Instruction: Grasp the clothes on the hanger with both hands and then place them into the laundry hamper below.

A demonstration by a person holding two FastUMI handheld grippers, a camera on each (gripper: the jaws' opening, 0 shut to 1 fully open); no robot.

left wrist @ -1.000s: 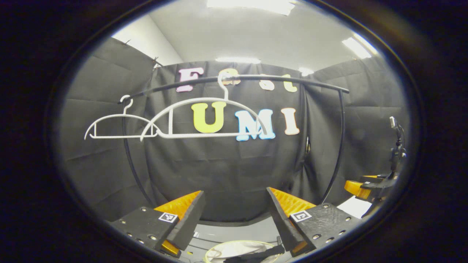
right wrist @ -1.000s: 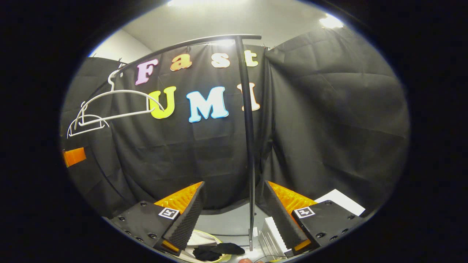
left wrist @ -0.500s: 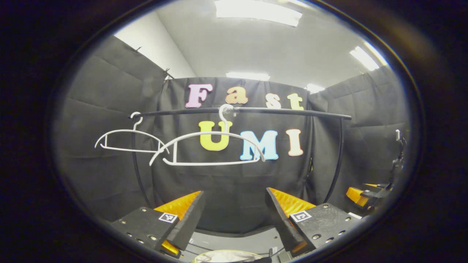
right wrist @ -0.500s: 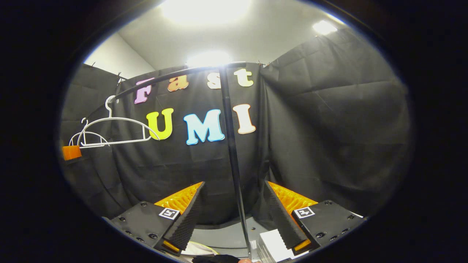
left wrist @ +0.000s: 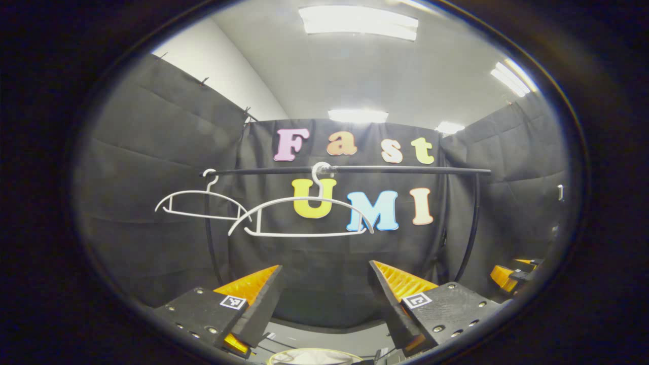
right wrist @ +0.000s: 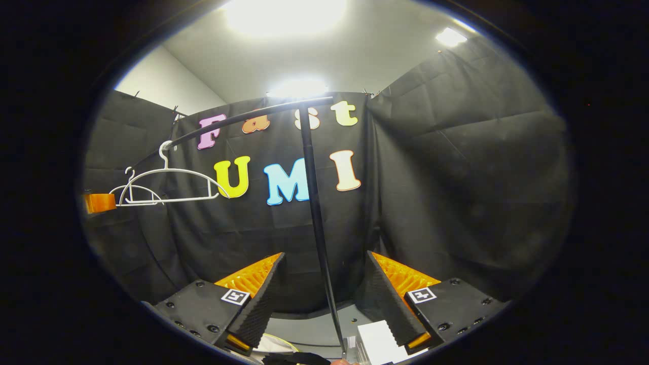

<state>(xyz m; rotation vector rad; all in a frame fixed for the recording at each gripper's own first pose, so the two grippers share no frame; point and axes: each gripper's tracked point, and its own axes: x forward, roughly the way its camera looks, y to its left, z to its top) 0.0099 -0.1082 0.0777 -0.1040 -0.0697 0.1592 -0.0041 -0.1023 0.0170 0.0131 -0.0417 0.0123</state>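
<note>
Rail carries two bare hangers, well above both tools. Hamper rim shows just below the left tool, dark clothes below the right tool. Both tools gape, empty.

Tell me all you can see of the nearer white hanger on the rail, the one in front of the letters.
The nearer white hanger is a thin frame that looks like plastic: a hook on top, an arched shoulder bar, a straight bottom bar and a short upright strut near its left end. It is bare, with no garment on it. Its hook is over the black rail, and it hangs roughly level. Beside it, toward the rail's left end, hangs a second white hanger, whose tip overlaps it in the left gripper view. Neither gripper touches it.
</note>
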